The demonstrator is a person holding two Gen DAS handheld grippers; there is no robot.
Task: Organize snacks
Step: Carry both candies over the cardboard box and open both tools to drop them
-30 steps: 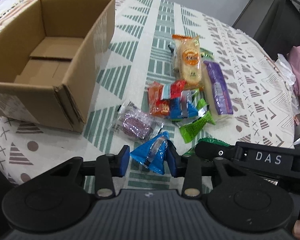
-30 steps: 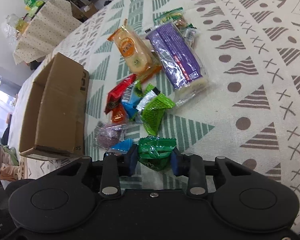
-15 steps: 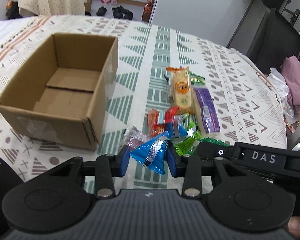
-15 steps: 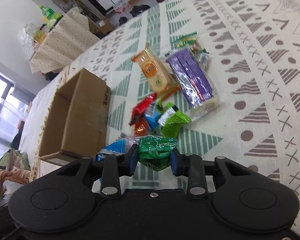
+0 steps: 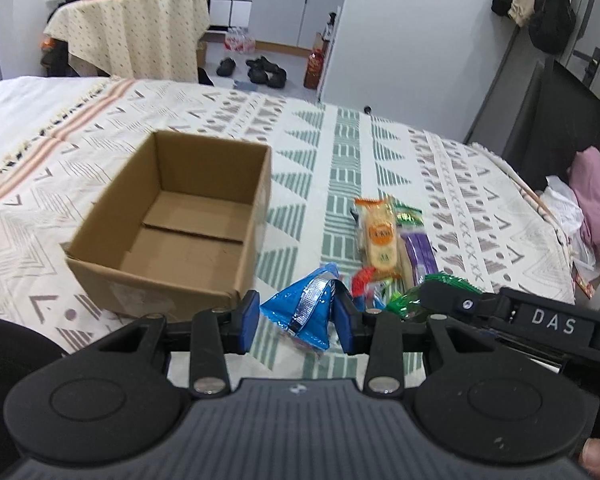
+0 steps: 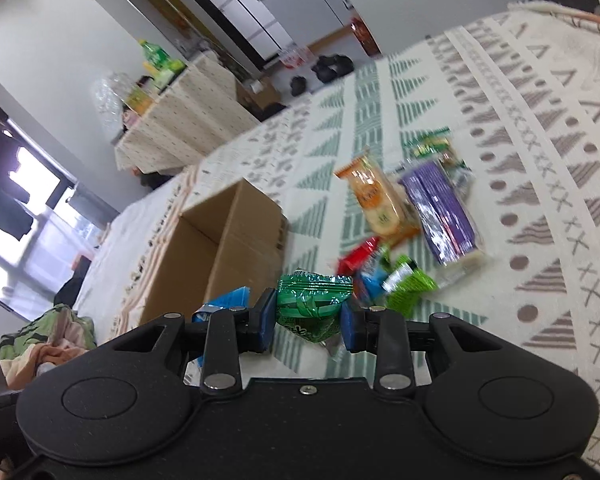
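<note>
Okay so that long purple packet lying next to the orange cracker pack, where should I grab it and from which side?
Take the purple packet across its narrow width near the middle, coming down from above. It lies flat and long, so the short span probably suits the tool best. The orange cracker pack sits tight along one long edge and a green wrapper at its far end, so a finger must wedge in there.

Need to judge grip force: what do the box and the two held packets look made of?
Box: brown corrugated cardboard by the look, matte, folded flaps on its floor.
Blue packet: glossy plastic film, probably, with a silvery strip; creased.
Green packet: shiny crinkled film, crimped top edge. Both look soft and crushable.
</note>
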